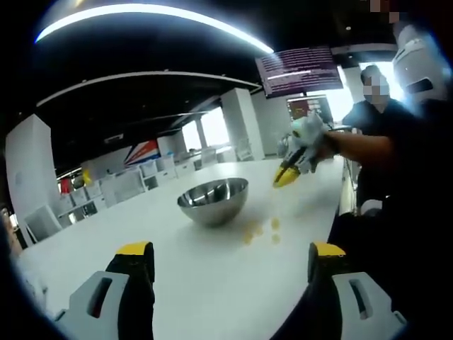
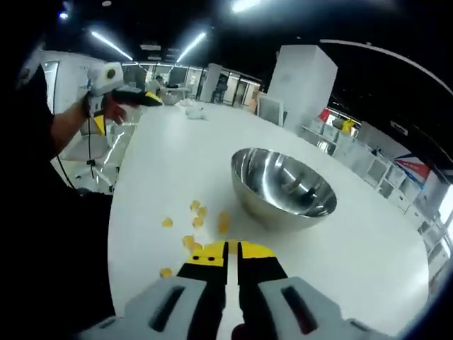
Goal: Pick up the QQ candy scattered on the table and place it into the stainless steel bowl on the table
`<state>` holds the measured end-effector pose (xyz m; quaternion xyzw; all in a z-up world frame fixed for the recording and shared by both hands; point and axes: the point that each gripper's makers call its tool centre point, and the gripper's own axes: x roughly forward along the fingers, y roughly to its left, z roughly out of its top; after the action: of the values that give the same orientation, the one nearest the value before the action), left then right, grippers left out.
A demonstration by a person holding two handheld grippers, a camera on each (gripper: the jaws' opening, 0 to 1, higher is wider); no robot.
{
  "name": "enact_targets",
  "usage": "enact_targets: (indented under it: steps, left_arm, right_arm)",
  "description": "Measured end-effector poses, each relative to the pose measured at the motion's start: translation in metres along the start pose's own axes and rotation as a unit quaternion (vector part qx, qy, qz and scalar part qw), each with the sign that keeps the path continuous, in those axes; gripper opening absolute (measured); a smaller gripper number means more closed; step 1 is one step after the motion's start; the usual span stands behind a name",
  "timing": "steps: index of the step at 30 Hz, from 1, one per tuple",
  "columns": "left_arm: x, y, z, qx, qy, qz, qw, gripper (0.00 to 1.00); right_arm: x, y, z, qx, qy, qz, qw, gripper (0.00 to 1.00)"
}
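Observation:
The stainless steel bowl (image 1: 212, 200) (image 2: 283, 185) stands upright on the white table (image 1: 212, 283) (image 2: 170, 156), and I see nothing inside it. Several yellow QQ candies (image 1: 258, 230) (image 2: 195, 212) lie scattered on the table beside the bowl. My left gripper (image 1: 230, 249) is wide open over the table, short of the bowl and candies. In the right gripper view it shows far off (image 2: 134, 95) in a hand. My right gripper (image 2: 232, 253) is shut, just short of the nearest candies. I cannot make out a candy between its tips. A gloved hand holds it (image 1: 287, 176) raised beyond the candies.
A person in dark clothes (image 1: 386, 134) stands at the table's edge. White chairs (image 1: 42, 219) and shelves line the far side, and a screen (image 1: 297, 69) hangs overhead. A small white object (image 2: 195, 112) lies near the table's far end.

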<state>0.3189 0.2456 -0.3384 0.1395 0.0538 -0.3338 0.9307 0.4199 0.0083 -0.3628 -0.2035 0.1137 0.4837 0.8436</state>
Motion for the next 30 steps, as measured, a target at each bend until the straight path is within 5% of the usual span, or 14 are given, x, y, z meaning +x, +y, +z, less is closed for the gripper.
enact_targets:
  steps: [7,13,22,30]
  left_arm:
    - [0.003,-0.003,0.005,-0.001,-0.007,-0.005,1.0000,0.90]
    - [0.005,-0.001,0.010,-0.007,-0.019,-0.003,0.9998,0.90]
    - [0.003,-0.004,0.011,-0.008,-0.019,-0.006,0.9998,0.90]
    - [0.002,-0.002,0.012,-0.007,-0.018,-0.005,0.9998,0.89]
  right_arm:
    - [-0.059,-0.003,0.015,0.038,-0.077,-0.038,0.9956,0.07]
    - [-0.083,0.001,0.015,0.048,-0.109,-0.049,0.9917,0.07]
    - [-0.089,-0.004,0.022,0.050,-0.124,-0.059,0.9892,0.07]
    - [-0.065,-0.020,0.039,0.030,-0.107,-0.051,0.9925,0.07]
